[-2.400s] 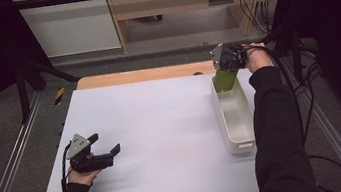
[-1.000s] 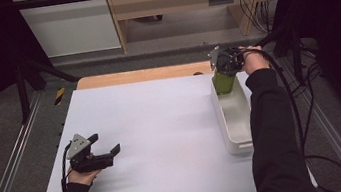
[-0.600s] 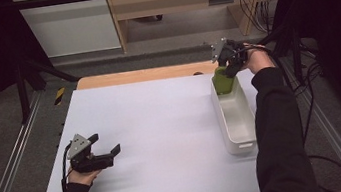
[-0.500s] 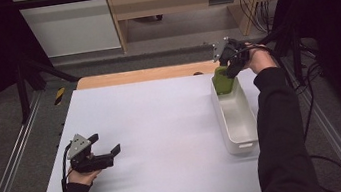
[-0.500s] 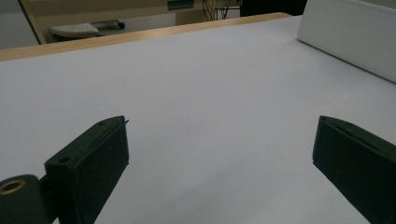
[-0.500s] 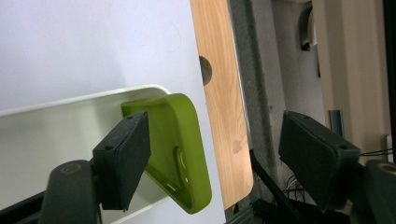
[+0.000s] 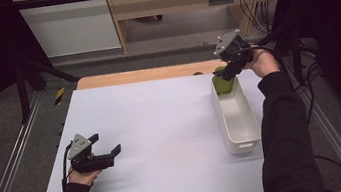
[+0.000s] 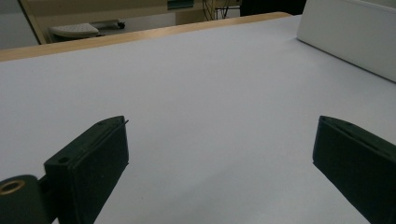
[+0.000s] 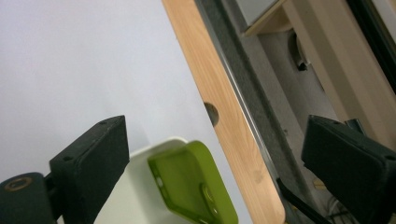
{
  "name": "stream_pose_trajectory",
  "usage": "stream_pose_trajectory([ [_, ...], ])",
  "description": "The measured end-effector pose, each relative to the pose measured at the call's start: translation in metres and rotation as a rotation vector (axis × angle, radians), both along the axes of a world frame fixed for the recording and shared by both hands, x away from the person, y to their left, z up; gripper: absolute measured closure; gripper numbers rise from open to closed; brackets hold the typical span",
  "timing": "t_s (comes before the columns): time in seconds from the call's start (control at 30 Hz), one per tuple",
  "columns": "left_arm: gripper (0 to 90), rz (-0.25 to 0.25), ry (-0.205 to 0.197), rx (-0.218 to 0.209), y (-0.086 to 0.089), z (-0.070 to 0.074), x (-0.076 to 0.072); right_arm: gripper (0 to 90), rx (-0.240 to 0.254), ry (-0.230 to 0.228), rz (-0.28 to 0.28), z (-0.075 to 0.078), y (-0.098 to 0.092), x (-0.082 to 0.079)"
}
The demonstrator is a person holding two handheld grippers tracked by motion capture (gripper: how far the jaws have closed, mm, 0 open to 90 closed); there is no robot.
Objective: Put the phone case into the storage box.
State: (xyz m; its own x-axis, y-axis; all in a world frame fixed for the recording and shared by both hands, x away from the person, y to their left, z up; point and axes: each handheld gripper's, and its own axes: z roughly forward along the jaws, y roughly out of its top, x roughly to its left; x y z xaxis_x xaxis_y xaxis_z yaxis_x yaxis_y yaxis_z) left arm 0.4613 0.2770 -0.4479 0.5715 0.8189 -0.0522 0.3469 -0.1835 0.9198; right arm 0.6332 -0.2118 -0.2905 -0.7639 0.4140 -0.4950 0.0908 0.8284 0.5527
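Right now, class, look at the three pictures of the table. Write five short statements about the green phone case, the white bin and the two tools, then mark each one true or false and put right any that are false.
1. The green phone case leans in the far end of the white bin. True.
2. The right tool is clamped on the phone case. False: its jaws have just been opening and stand apart, clear of the case.
3. The left tool is open with nothing between its jaws. True.
4. The bin stands at the table's left side. False: it stands along the right side.
5. The left tool rests inside the bin. False: it is near the table's front left, far from the bin.
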Motion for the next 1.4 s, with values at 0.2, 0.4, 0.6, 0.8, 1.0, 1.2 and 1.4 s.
stream_pose_trajectory([
  [0.2, 2.9, 0.007, 0.005, -0.008, 0.001, 0.001, 0.0, 4.2, 0.17, -0.011, -0.011, 0.005, -0.002, -0.019],
  [0.4, 2.6, 0.006, 0.007, -0.013, 0.001, 0.001, -0.001, 3.4, 0.316, -0.009, -0.03, 0.007, -0.003, -0.04],
  [0.6, 2.5, -0.007, -0.008, -0.024, 0.002, 0.003, -0.002, 3.4, 0.413, 0.002, -0.056, 0.0, -0.001, -0.057],
  [0.8, 2.5, -0.015, -0.016, -0.035, 0.002, 0.004, -0.002, 2.2, 0.548, 0.01, -0.024, -0.007, -0.001, -0.078],
  [1.0, 2.5, -0.027, -0.02, -0.04, 0.001, 0.005, -0.002, 1.9, 0.603, 0.013, -0.025, -0.012, 0.0, -0.098],
  [1.2, 2.5, -0.034, -0.021, -0.038, 0.001, 0.006, -0.004, 1.8, 0.668, -0.003, -0.018, -0.023, -0.007, -0.121],
  [1.4, 2.5, -0.042, -0.026, -0.037, 0.0, 0.007, -0.005, 1.6, 0.723, -0.007, -0.019, -0.038, -0.016, -0.144],
])
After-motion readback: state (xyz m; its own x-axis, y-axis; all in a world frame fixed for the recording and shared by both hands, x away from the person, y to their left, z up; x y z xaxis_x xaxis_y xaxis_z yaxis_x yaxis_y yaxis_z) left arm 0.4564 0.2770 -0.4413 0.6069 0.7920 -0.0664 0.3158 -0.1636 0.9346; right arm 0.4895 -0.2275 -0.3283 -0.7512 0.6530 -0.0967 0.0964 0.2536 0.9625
